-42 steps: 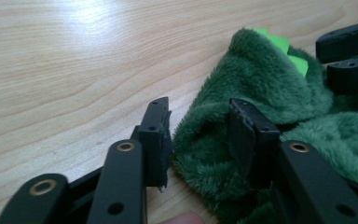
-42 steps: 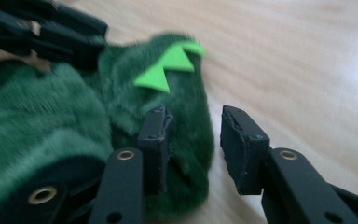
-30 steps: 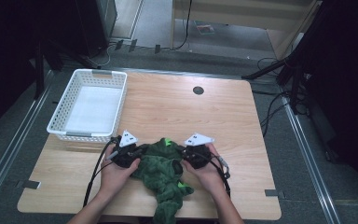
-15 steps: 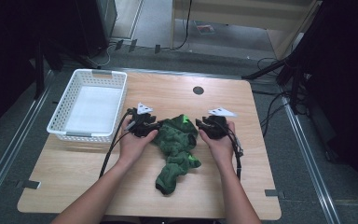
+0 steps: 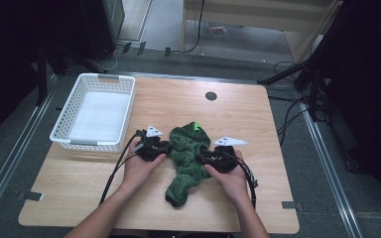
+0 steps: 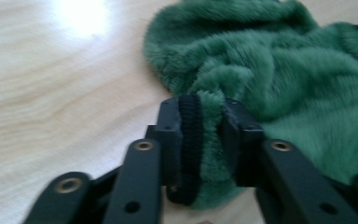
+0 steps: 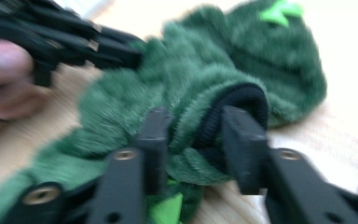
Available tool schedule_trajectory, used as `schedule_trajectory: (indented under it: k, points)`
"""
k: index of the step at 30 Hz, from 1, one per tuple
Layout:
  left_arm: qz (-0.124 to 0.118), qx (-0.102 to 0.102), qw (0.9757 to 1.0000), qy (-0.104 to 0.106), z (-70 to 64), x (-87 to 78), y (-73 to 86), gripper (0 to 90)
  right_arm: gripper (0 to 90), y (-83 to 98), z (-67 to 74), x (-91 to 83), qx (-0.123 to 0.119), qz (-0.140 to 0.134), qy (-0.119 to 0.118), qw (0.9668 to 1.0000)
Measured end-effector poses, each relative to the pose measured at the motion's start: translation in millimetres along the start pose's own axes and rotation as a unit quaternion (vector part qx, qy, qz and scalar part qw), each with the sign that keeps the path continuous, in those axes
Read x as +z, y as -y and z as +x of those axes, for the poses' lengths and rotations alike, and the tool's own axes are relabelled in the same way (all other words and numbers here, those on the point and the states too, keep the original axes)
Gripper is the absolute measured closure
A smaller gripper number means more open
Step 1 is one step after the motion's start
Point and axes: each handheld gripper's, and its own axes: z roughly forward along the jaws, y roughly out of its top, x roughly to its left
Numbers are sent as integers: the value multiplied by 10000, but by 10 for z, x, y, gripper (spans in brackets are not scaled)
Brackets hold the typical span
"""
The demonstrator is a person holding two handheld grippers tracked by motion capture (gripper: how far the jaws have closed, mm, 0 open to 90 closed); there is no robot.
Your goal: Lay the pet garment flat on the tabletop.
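A fuzzy green garment (image 5: 188, 158) with a bright green tag lies crumpled on the wooden table (image 5: 287, 163), its lower end trailing toward the front edge. My left gripper (image 5: 166, 147) is at the garment's left side, shut on a fold of green fleece with black ribbed trim (image 6: 200, 135). My right gripper (image 5: 202, 155) is at the garment's right side, shut on a black-edged fold (image 7: 200, 126). The garment (image 7: 242, 60) fills much of the right gripper view, with the left gripper (image 7: 133, 56) and a hand at the upper left there.
An empty white plastic basket (image 5: 64, 124) stands at the table's left, just beyond my left hand. A dark round grommet (image 5: 211, 95) sits near the table's far edge. Cables trail from both grippers toward the front edge.
Both grippers carried the garment away from the front edge, then drew back slightly; the cloth now lies more spread between them, its tail stretched toward the front.
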Motion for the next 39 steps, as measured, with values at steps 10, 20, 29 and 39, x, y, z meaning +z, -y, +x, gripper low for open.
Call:
schedule_trajectory:
  k: [10, 20, 29, 39]
  points:
    - [70, 266, 9995, -152, -56, -5, 54, 814, 900, 24, -189, -70, -217, -143, 1296, 9912]
    - [-72, -56, 9999, -123, -42, -24, 47, 641, 624, 39, -266, -154, 206, -454, 529, 9974]
    - [-545, 80, 9982, 255, -341, -347, 6, 569, 562, 132, -235, -271, 676, -479, 578, 9949]
    - [-226, 544, 9943, 889, -806, -610, 199, 477, 542, 391, 46, -649, 528, -869, 417, 9939]
